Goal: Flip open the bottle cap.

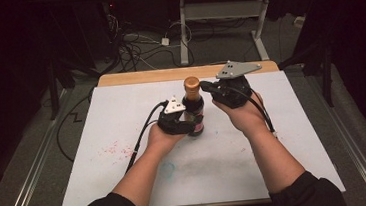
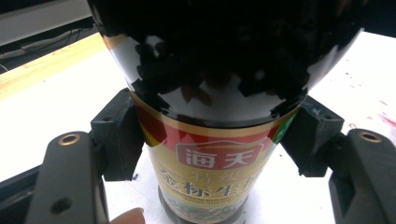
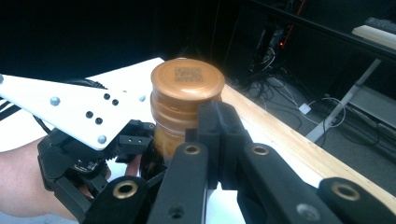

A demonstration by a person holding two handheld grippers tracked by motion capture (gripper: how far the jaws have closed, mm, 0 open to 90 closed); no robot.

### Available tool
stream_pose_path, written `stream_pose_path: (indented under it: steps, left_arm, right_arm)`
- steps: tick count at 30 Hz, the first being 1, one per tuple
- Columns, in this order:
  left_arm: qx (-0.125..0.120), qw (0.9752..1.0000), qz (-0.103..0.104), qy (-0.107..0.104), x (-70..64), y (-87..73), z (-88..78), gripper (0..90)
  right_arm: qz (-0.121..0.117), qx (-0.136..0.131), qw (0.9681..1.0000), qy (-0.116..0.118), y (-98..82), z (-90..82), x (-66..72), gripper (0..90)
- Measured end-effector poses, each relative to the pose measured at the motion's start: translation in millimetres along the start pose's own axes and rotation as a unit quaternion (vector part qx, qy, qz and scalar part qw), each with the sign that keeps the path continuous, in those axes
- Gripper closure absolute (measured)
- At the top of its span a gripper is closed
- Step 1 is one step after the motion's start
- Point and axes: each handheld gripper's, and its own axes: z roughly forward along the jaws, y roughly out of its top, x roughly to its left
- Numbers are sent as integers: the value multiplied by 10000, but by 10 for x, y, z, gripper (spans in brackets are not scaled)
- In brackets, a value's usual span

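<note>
Dark glass sauce bottle (image 1: 194, 113), upright on white table (image 1: 121, 113), is clamped by left claw (image 2: 210, 135); right claw (image 3: 219, 135), jaws closed empty, is poised at 3 o'clock of bronze screw cap (image 3: 187, 83). Cap removal judged in hand: jaws to be opened & set round cap next.

Dim room, dark walls. Grey floor (image 1: 35, 161). White-topped desk (image 1: 274, 140) with wooden far edge. Tangled cables (image 1: 135, 42) and pale desk frame (image 1: 223, 14) behind.
</note>
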Motion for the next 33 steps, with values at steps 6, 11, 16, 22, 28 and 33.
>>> stream_pose_path:
  steps: [6, 11, 16, 22, 28, 33]
  left_arm:
    - [179, 9997, 132, -34, 15, 1, -24, 293]
    - [161, 9998, 85, -19, 23, 3, -15, 294]
    - [164, 9998, 95, -21, 26, 2, -11, 294]
    - [143, 9998, 133, 11, 19, -7, -3, 297]
    - [179, 9997, 166, 52, 10, -8, 4, 300]
    - [202, 9996, 179, 68, 11, -6, 3, 300]
  right_arm:
    - [-42, 37, 10000, -2, 14, 2, 1, 900]
    - [-50, 38, 10000, -4, 17, 3, 3, 900]
    - [-24, 37, 10000, 24, 16, 5, -2, 900]
    - [-62, 83, 9999, -13, 28, 4, -3, 900]
    - [-102, 112, 9999, -9, 37, 2, -9, 900]
    - [-106, 111, 9999, -15, 39, 6, -5, 900]
